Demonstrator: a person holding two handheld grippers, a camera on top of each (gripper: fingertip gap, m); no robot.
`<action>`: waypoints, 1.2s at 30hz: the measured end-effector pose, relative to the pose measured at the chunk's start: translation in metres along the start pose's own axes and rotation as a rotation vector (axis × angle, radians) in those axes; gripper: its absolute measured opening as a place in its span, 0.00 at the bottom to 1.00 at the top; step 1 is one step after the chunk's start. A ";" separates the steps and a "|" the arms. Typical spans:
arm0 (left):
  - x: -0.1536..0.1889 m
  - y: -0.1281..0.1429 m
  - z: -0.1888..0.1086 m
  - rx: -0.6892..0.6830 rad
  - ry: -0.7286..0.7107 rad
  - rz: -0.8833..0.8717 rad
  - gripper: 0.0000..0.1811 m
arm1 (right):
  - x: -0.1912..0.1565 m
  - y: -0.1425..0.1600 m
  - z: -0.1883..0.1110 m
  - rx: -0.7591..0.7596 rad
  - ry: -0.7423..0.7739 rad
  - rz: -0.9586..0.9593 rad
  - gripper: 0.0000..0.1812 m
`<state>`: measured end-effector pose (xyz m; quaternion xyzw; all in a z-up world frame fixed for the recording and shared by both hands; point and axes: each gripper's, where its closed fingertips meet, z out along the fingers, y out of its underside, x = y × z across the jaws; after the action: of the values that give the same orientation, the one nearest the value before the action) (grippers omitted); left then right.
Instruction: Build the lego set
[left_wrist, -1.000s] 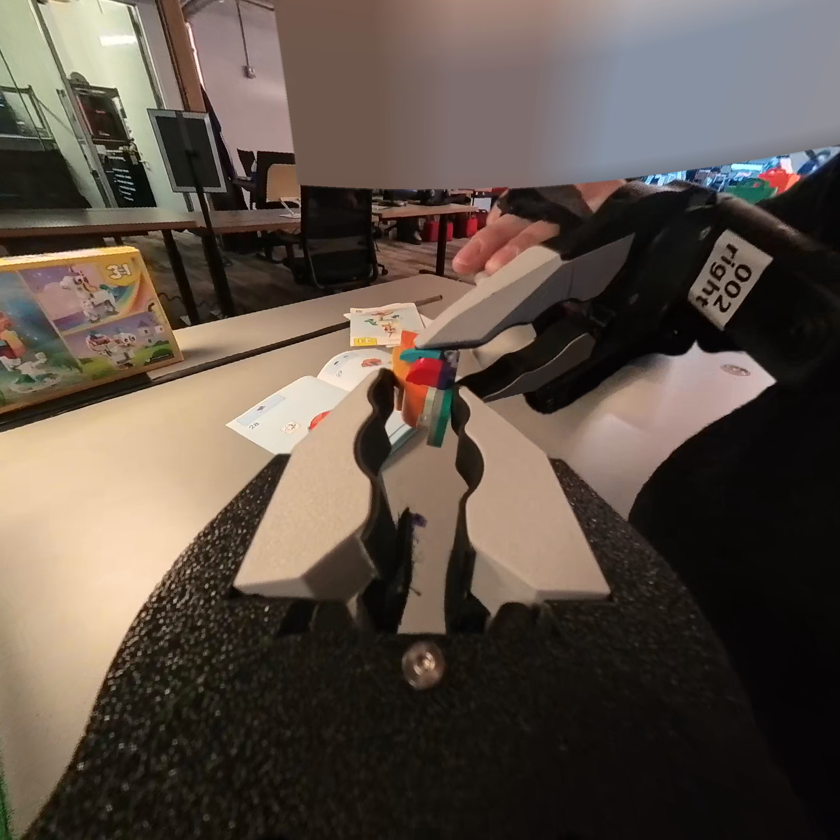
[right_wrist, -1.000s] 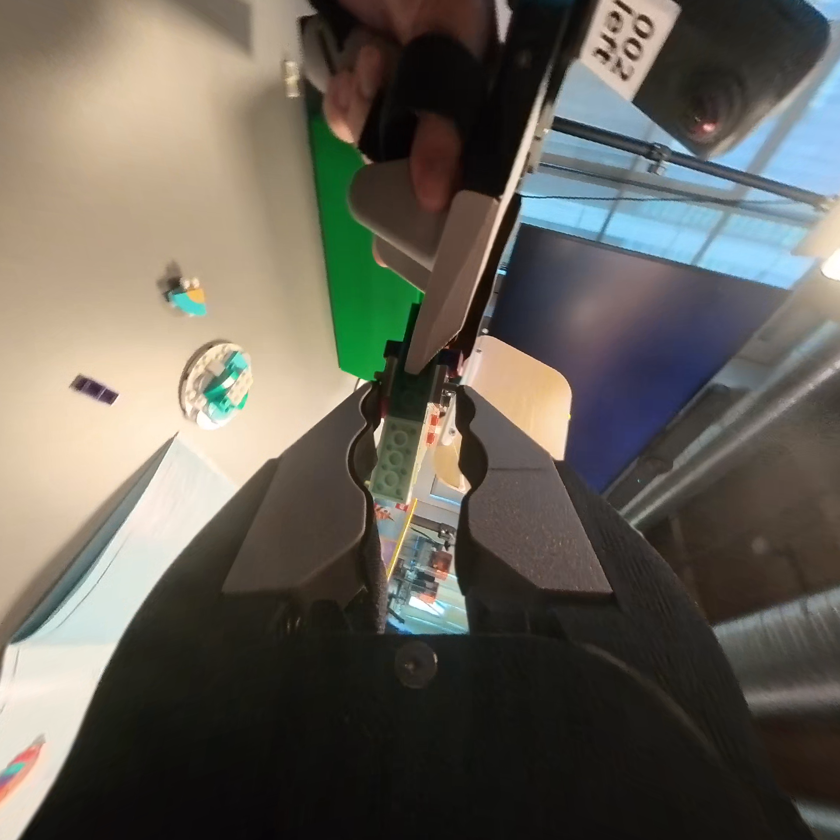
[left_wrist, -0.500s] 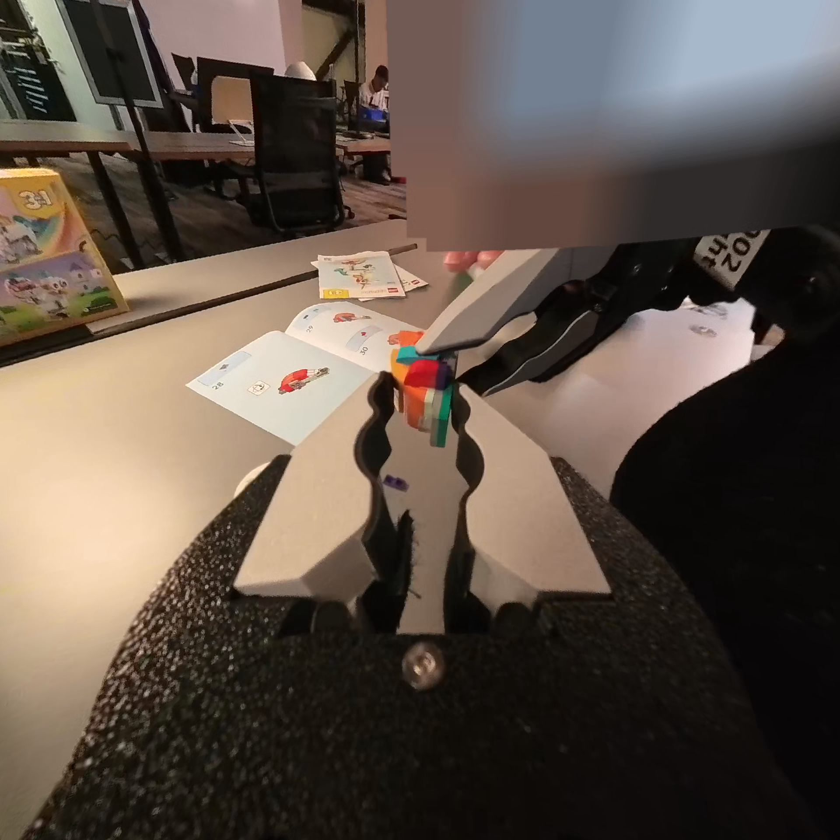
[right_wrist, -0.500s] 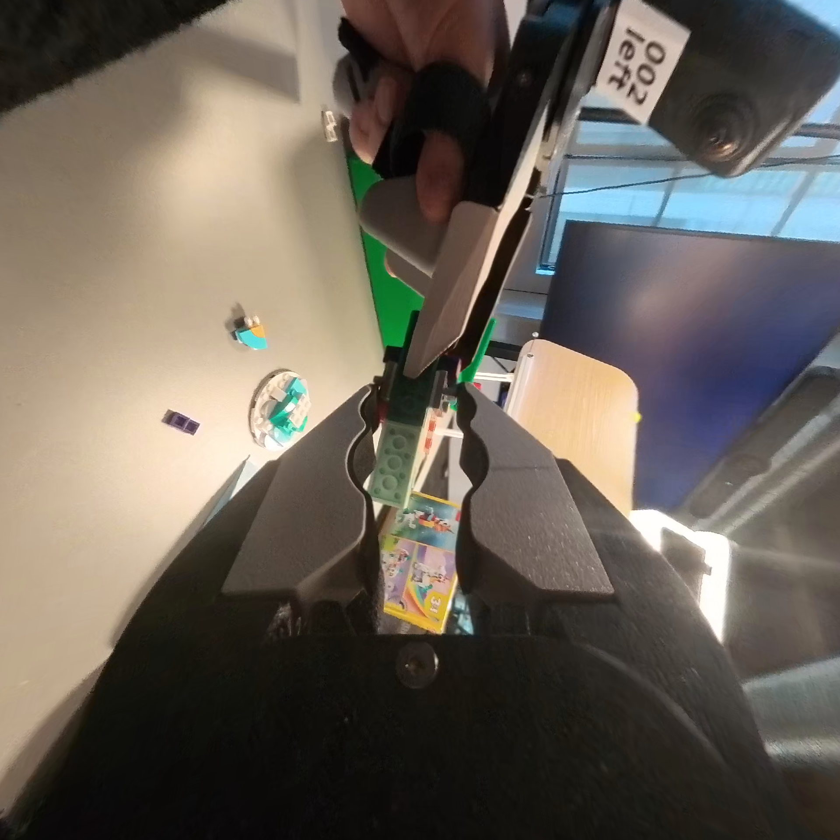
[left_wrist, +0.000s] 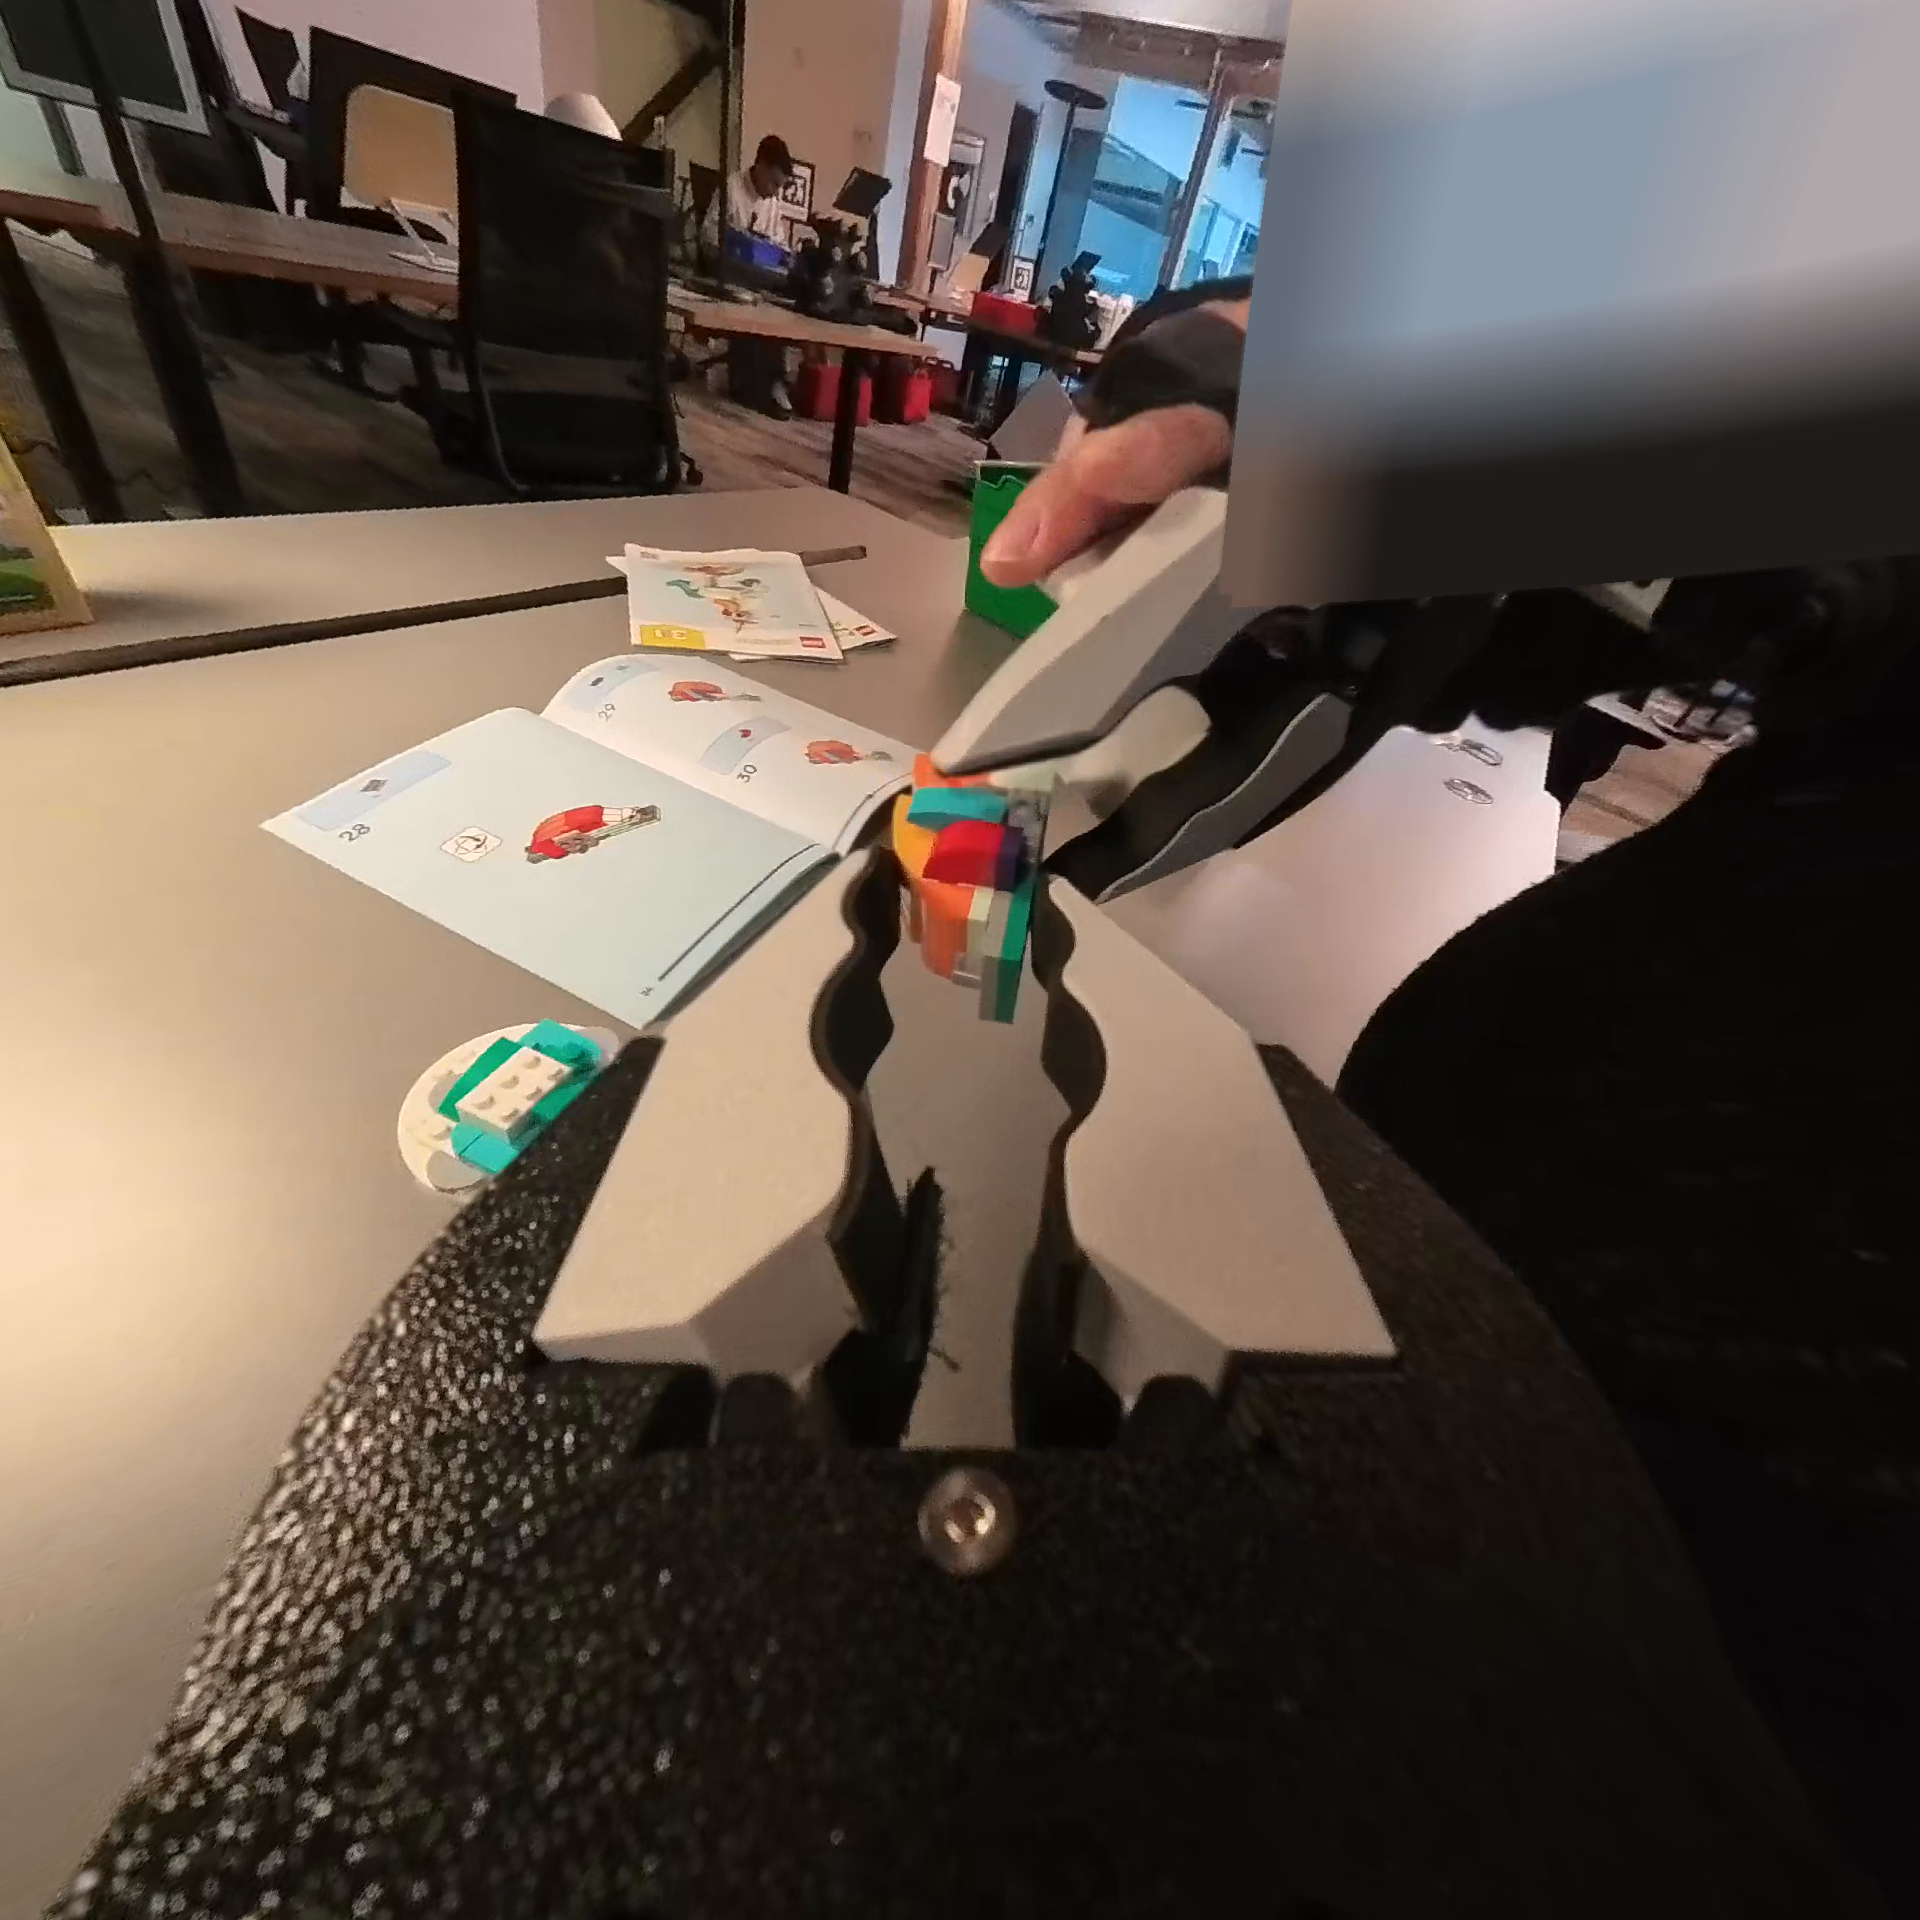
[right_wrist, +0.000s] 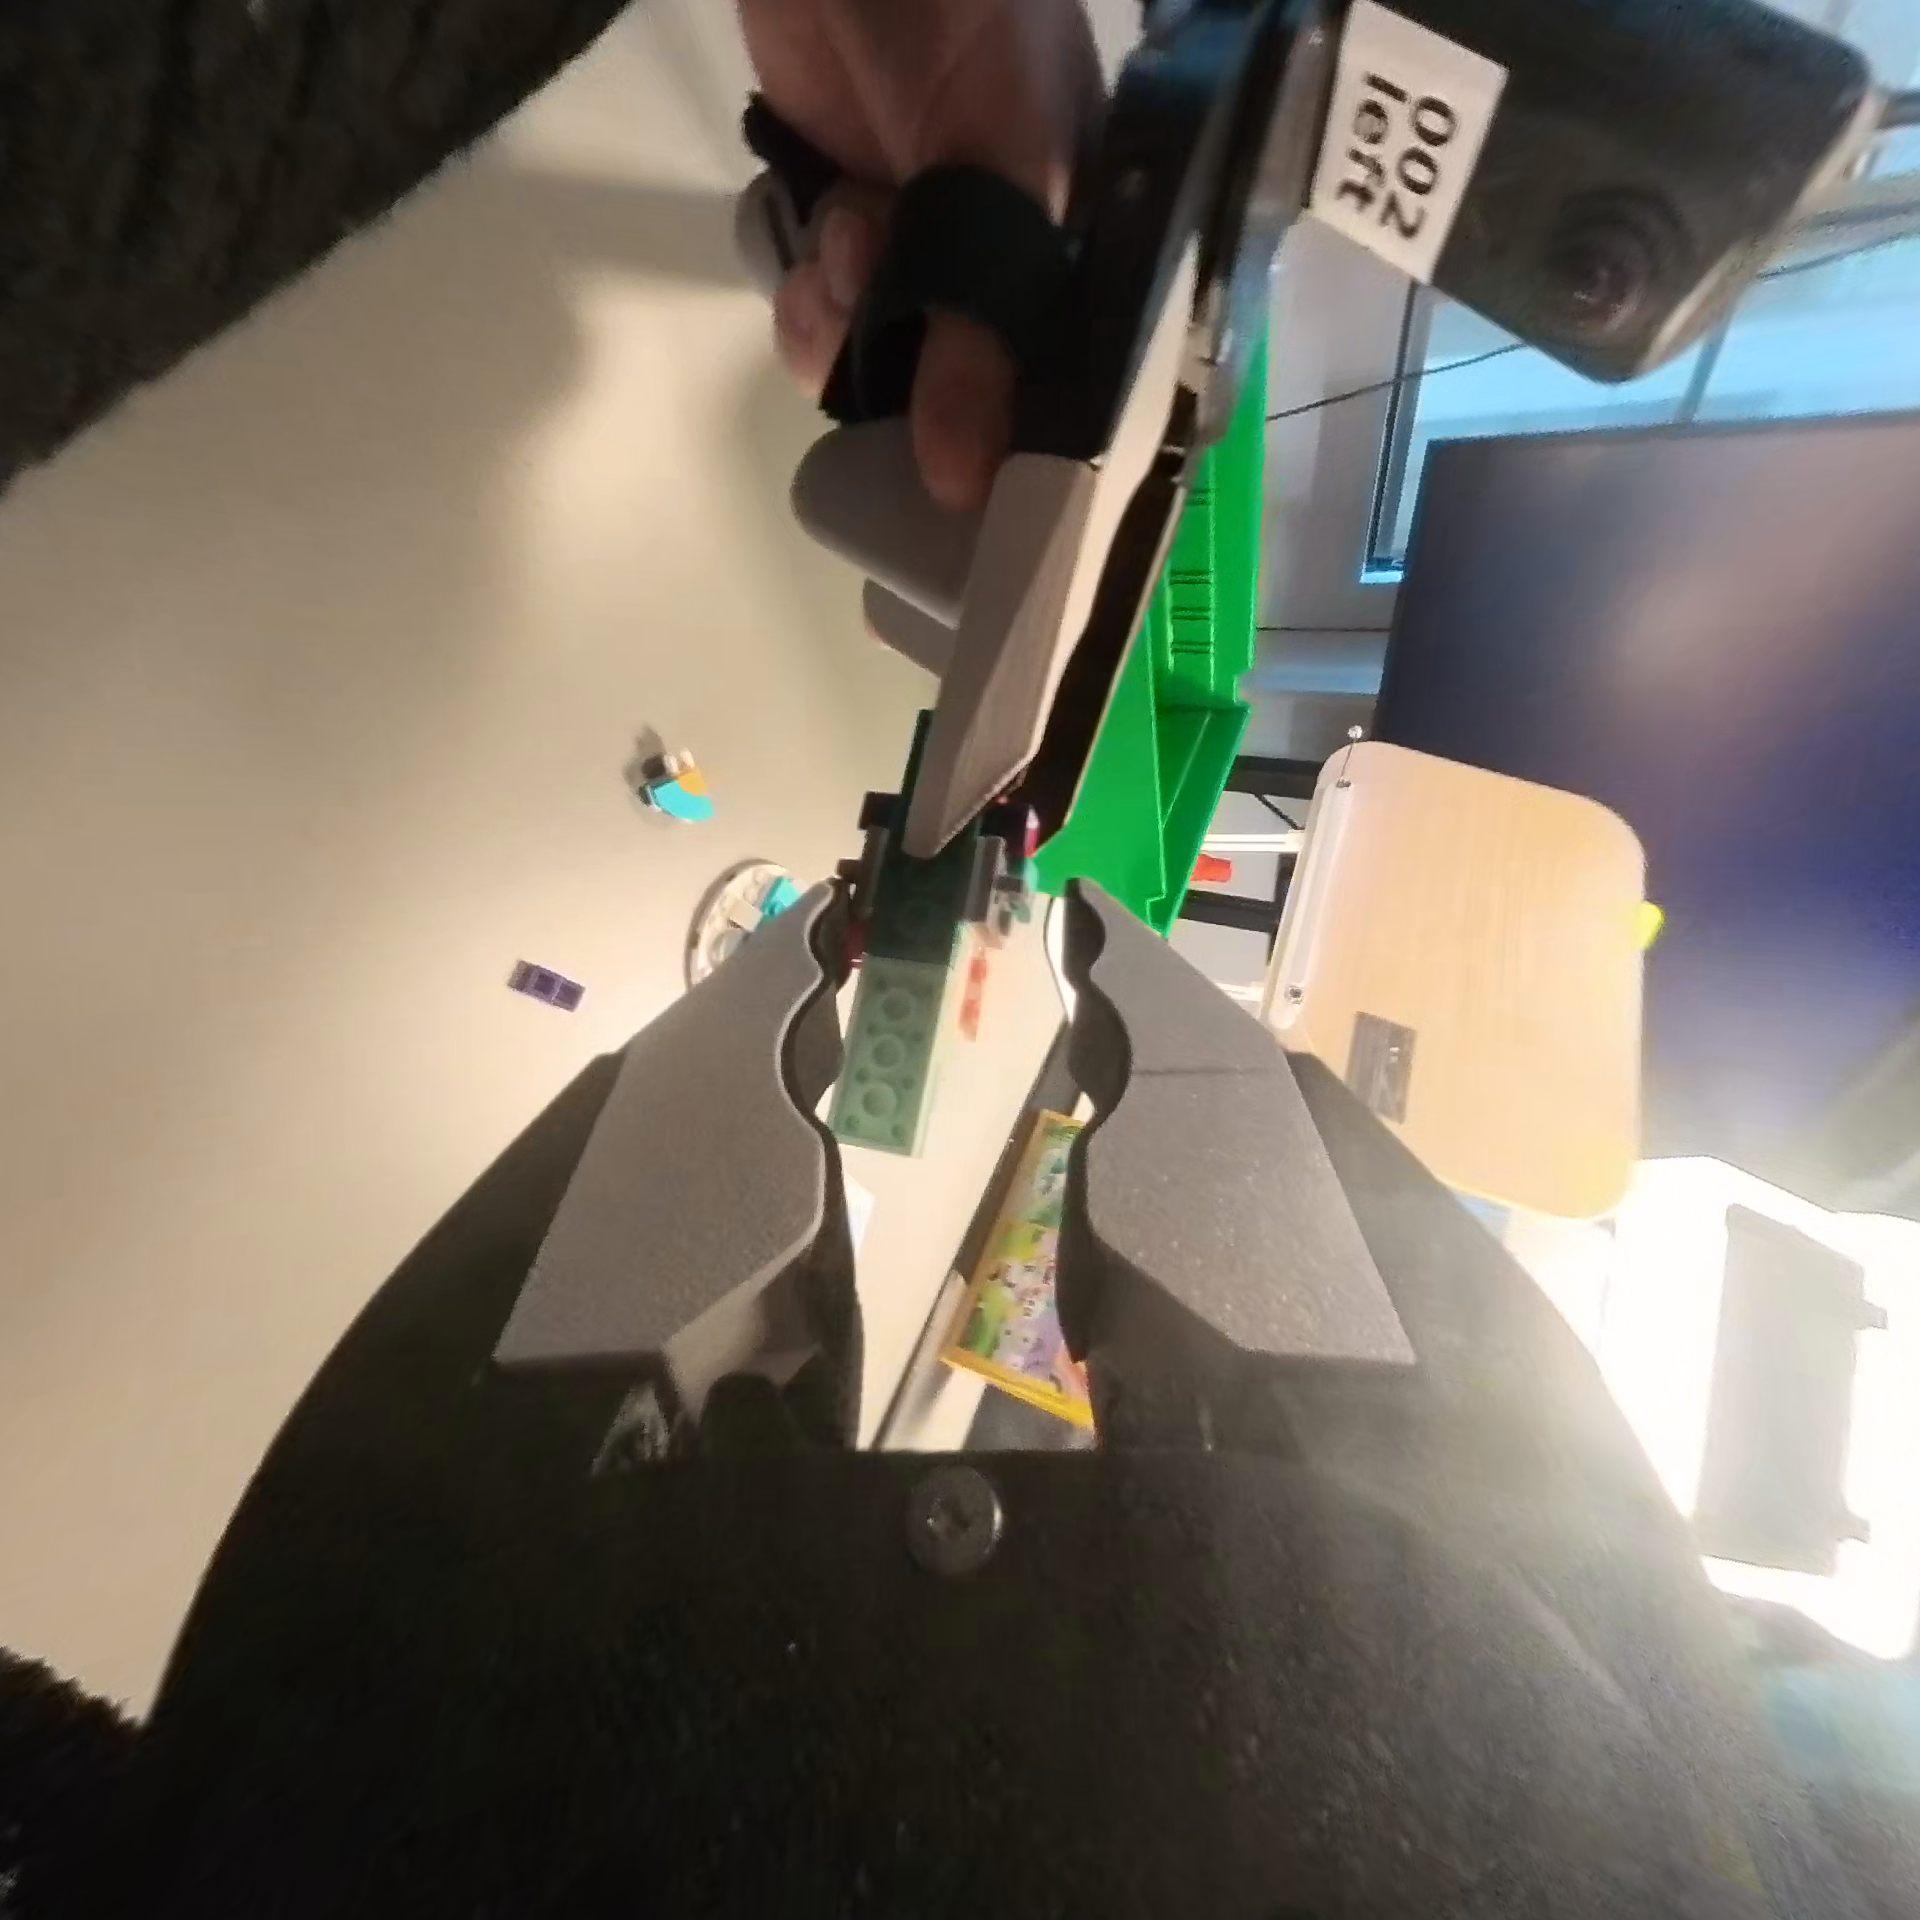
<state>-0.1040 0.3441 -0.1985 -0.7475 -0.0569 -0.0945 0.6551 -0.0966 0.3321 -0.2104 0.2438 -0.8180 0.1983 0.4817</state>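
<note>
My left gripper (left_wrist: 961, 888) is shut on a small lego assembly (left_wrist: 971, 862) of orange, red, teal and purple pieces on green plates, held above the grey table (left_wrist: 208, 1039). In the right wrist view the assembly's green underside (right_wrist: 894, 1049) shows between the jaws of my right gripper (right_wrist: 951, 925). Those jaws stand apart: the left one touches the assembly and the right one is clear of it. In the left wrist view the right gripper (left_wrist: 1023, 821) comes in from the right, with its upper finger on top of the assembly.
An open instruction booklet (left_wrist: 582, 831) and folded leaflets (left_wrist: 727, 613) lie on the table. A round white plate with teal bricks (left_wrist: 499, 1101) sits near me. A purple piece (right_wrist: 545, 982), a small teal and orange piece (right_wrist: 675, 790), a green bin (right_wrist: 1174, 727) and a yellow box (right_wrist: 1023, 1309) are around.
My right gripper's jaws have widened around the assembly. Both grippers have swung round together, so the round plate now shows in the left wrist view. The left gripper keeps its hold.
</note>
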 end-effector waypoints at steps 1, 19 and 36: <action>0.000 0.000 0.000 0.002 0.004 -0.002 0.12 | 0.001 0.000 0.000 0.002 0.002 0.010 0.23; 0.039 -0.036 -0.042 0.377 0.692 -0.350 0.13 | 0.035 -0.058 -0.051 0.472 -0.210 0.527 0.40; 0.040 -0.035 -0.051 0.406 0.755 -0.445 0.13 | 0.030 -0.036 -0.037 0.469 -0.159 0.766 0.38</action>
<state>-0.0757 0.2962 -0.1498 -0.4876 0.0093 -0.4841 0.7265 -0.0625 0.3181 -0.1640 0.0407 -0.8167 0.5226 0.2414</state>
